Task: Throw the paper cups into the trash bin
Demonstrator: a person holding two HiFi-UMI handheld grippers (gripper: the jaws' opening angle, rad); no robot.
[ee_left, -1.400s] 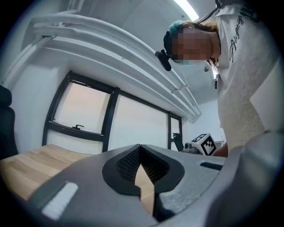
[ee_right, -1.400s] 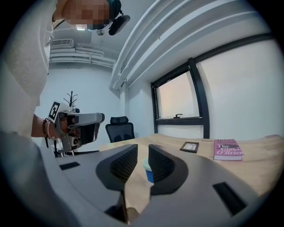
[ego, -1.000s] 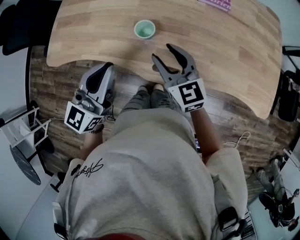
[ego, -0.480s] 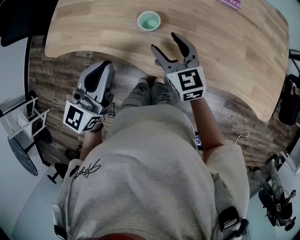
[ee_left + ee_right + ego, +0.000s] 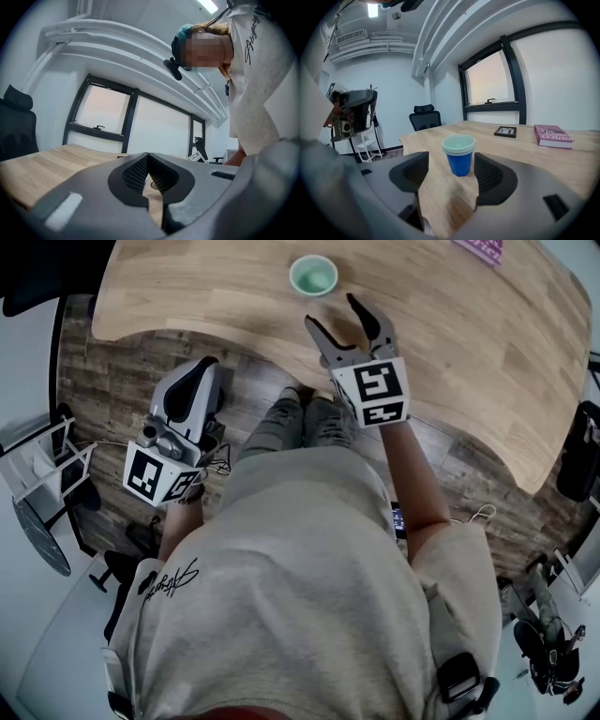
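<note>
A blue paper cup [image 5: 313,276] with a pale green inside stands upright on the wooden table [image 5: 469,352], near its front edge. My right gripper [image 5: 334,315] hovers over that edge and points at the cup, a short way in front of it. Its jaws have just been opening and stand wide, with nothing between them. In the right gripper view the cup [image 5: 459,154] sits centred beyond the right gripper [image 5: 449,173]. My left gripper [image 5: 208,364] hangs low on the left, short of the table, shut and empty; the left gripper view shows the left gripper [image 5: 148,161] closed.
A pink book [image 5: 553,135] and a small picture frame [image 5: 506,131] lie further back on the table. A black office chair [image 5: 424,117] stands beyond its far end. A white rack [image 5: 37,474] stands on the floor at the left. No trash bin is in view.
My right gripper has moved forward over the table edge, closer to the cup, and its jaws have spread wider. The left gripper has barely shifted.
</note>
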